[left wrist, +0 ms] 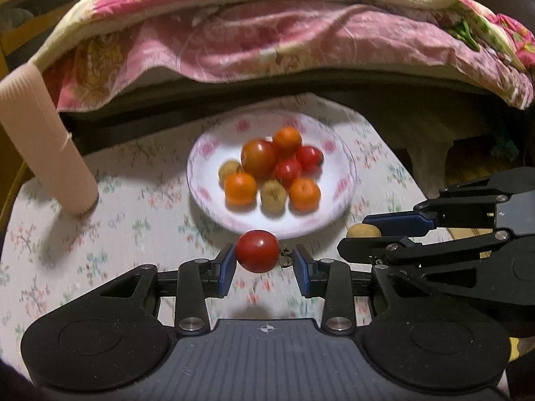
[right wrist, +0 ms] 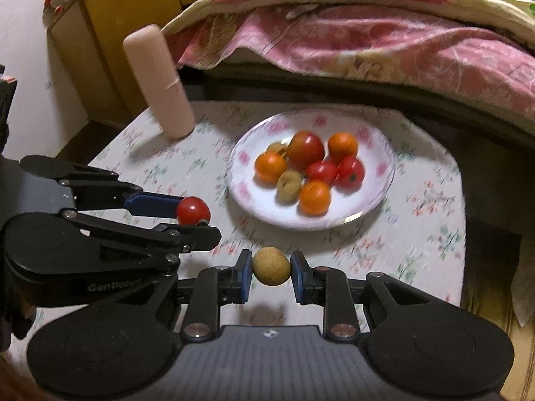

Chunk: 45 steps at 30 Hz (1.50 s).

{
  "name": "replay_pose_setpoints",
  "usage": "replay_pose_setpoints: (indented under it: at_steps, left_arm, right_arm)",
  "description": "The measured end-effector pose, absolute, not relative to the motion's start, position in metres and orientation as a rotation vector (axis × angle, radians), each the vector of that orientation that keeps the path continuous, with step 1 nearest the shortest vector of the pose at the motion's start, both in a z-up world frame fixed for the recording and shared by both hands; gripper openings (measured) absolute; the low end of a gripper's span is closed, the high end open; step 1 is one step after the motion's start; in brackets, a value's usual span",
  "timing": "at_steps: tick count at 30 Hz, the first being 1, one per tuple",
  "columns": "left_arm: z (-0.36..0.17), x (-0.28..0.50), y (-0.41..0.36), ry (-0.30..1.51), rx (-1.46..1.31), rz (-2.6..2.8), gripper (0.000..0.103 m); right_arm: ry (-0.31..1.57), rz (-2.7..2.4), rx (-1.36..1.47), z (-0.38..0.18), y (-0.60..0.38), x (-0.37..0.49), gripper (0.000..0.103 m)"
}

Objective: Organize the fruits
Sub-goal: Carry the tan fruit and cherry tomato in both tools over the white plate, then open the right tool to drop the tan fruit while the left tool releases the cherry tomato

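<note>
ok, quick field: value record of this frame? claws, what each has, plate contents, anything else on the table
left claw: holds red tomato, above the tablecloth
right claw: holds tan round fruit
plate: white, floral rim; three orange fruits, three red tomatoes, two tan fruits, piled together
both claws: short of the plate's near rim
other: pink ribbed cylinder standing at table's left

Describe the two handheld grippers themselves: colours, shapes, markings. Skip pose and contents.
Both the left gripper and the right gripper are matte black, with blue finger pads, silver pivot screws, round side discs and a ribbed grey centre plate. "GenRobot" lettering shows on the left one's side. No cables or sleeves visible.
</note>
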State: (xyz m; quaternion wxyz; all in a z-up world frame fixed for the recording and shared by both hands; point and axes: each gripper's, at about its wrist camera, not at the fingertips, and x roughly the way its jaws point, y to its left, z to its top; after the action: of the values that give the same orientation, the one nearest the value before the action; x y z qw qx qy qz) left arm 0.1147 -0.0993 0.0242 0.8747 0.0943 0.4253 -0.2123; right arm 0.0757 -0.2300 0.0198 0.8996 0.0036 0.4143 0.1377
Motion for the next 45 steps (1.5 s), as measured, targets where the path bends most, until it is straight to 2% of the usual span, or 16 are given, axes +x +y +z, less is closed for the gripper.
replay_pose_setpoints:
  at_steps: [18, 30, 39, 45]
  left_arm:
    - [0.015, 0.185, -0.123, 0.870, 0.158, -0.411, 0.044]
    - [0.004, 0.198, -0.120, 0.893, 0.132, -0.397, 0.045]
    - [0.007, 0.198, -0.119, 0.885, 0.121, -0.389, 0.050]
    - [0.012, 0.197, -0.114, 0.873, 0.106, -0.388, 0.058]
  right_arm:
    - [0.812, 0.185, -0.002, 0.023, -0.254, 0.151, 0.026]
    - [0.816, 0.167, -0.005, 0.012, -0.253, 0.170, 0.027]
    - [0.800, 0.163, 0.005, 0.013, -0.255, 0.167, 0.028]
    - [0.796, 0.144, 0.020, 0.014, -0.259, 0.166, 0.028]
